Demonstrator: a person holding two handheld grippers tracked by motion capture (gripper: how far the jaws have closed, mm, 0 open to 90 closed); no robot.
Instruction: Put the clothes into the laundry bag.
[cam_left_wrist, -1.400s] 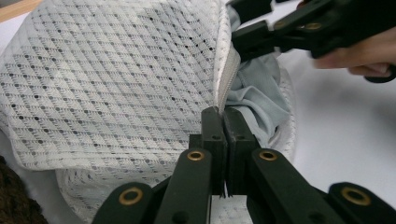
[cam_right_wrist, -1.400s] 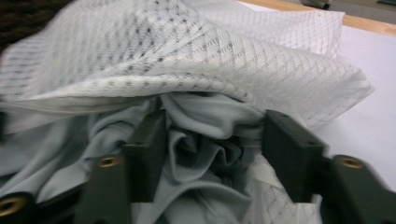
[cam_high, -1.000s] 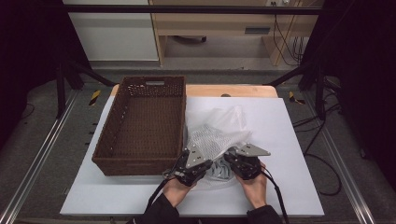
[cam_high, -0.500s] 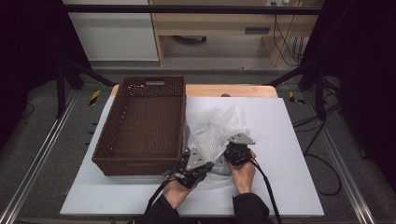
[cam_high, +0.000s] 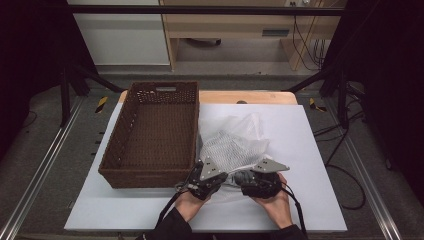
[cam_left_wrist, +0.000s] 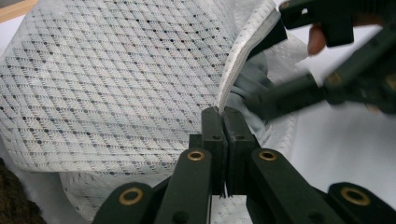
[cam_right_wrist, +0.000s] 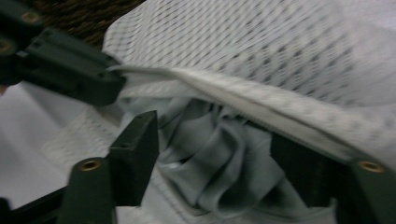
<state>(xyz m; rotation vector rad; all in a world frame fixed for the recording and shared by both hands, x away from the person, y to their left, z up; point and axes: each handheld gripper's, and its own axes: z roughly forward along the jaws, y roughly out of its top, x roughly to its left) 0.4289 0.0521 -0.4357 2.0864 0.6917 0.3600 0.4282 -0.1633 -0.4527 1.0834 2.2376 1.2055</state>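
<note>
One mesh bag (cam_high: 231, 148): left hand-held gripper (cam_left_wrist: 223, 116) pinches its hem, right hand-held gripper (cam_right_wrist: 212, 149) just opened.

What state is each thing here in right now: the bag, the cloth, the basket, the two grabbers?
Mesh laundry bag: lying on table, mouth open.
Grey cloth: crumpled inside bag's mouth.
Wicker basket: empty.
Left gripper: shut on bag's hem.
Right gripper: jaws just opened, astride the cloth.
</note>
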